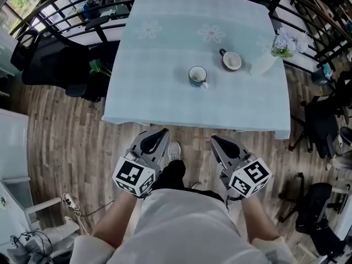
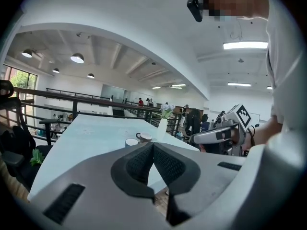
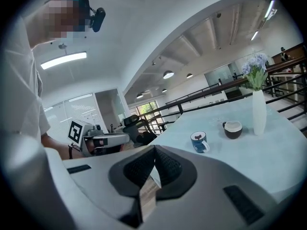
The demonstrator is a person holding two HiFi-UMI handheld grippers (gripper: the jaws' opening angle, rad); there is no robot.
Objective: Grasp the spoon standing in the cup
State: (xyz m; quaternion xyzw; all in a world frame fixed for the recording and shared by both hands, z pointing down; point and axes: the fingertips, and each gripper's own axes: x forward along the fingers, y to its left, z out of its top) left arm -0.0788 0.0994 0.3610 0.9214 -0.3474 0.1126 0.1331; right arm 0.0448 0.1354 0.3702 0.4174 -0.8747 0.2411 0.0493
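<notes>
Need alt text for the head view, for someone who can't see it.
From above, a person holds the left tongs and right tongs, both shut, over wooden floor just short of a pale blue table. On it stand a blue cup, a dark cup further back, and a white vase of flowers near the right edge.

On the table (image 1: 165, 92) stand a blue cup (image 1: 198, 76), a dark cup (image 1: 231, 60) and, seemingly, a vase (image 1: 263, 64).

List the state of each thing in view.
Left gripper: shut, empty.
Right gripper: shut, empty.
Blue cup: upright, untouched.
Dark cup: upright, untouched.
Vase: upright, holding flowers.
</notes>
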